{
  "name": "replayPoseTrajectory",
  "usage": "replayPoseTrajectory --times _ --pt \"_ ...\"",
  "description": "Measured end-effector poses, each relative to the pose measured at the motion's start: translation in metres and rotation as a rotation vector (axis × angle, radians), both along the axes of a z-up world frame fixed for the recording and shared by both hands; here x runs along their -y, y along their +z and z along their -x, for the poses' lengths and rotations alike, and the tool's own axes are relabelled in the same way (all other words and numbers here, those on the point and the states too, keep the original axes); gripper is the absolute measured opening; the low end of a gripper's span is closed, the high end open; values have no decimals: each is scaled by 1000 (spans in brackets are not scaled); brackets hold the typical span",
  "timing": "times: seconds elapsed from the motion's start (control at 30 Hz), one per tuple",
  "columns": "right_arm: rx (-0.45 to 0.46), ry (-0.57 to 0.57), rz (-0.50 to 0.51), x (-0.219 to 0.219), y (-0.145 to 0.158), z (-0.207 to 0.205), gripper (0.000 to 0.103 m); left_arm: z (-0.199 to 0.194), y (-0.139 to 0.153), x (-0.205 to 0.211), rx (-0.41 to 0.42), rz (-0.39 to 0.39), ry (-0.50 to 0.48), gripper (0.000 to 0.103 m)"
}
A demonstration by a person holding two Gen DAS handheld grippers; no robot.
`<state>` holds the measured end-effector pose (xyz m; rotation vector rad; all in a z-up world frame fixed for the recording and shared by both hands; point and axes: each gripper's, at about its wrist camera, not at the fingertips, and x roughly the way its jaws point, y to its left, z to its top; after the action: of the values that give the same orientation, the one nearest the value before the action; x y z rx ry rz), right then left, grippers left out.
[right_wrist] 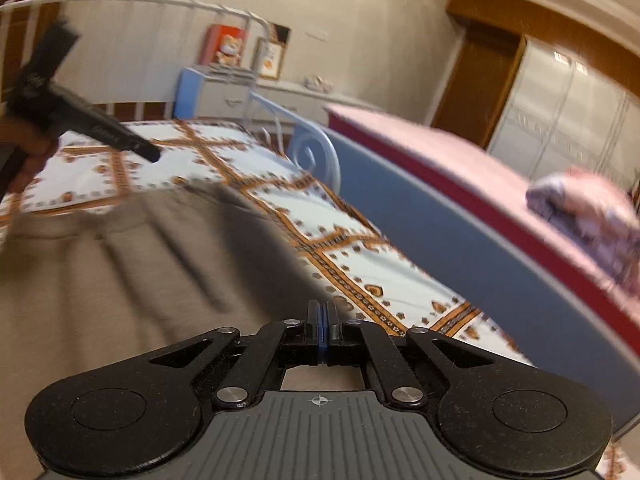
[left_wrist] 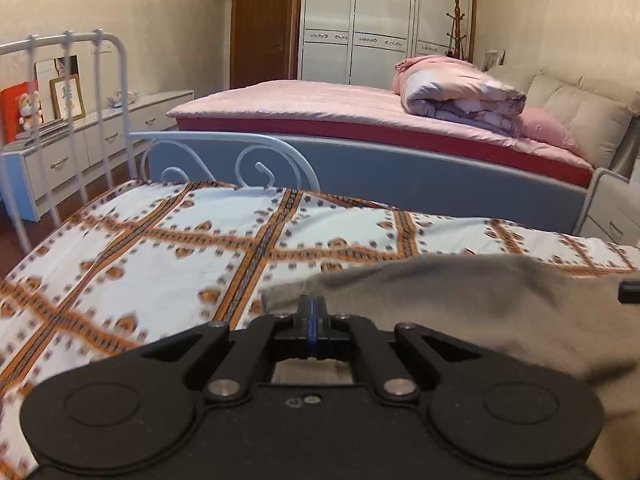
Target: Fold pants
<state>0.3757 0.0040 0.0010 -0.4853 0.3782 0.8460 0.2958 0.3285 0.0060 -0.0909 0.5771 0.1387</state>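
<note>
Midway, by my reckoning: I have both tools clamped tight, the left gripper point(left_wrist: 312, 307) pinching an edge of the pants point(left_wrist: 460, 304) and the right gripper point(right_wrist: 322, 316) seeming to nip the same grey-brown cloth, though whether fabric sits between its pads I cannot tell for sure. The pants lie spread over the near bed's patterned sheet point(left_wrist: 160, 240), rumpled, with no finished fold showing; carrying the edge across, smoothing and any further folds look left to do. A white metal bed frame point(left_wrist: 96, 92) rings the bed. Beyond stand a pink bed point(left_wrist: 304, 100) with a rolled quilt point(left_wrist: 456, 88), a white wardrobe point(left_wrist: 380, 24) and low drawers point(left_wrist: 104, 136).
</note>
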Motion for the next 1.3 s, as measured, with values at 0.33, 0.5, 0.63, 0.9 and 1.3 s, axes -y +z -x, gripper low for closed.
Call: replayPoseTrajectory --times 0.33,0.5,0.63,0.9,1.3 --pt "-77 -67 29 19 -12 45 7 -12 -8 4 -66 -49 -8 65" --pt "-136 -126 -27 1 -22 -55 31 -85 -36 -28 -145 -14 -32 49" --pt "-108 -152 -38 -19 -38 -125 93 -126 -52 -42 -179 21 -50 44" --pt "-274 -115 1 -28 -68 -193 36 -150 -69 -39 -254 -43 -125 49" --pt "-341 -22 11 -26 -90 -193 17 -158 -85 -27 -236 -94 -134 42"
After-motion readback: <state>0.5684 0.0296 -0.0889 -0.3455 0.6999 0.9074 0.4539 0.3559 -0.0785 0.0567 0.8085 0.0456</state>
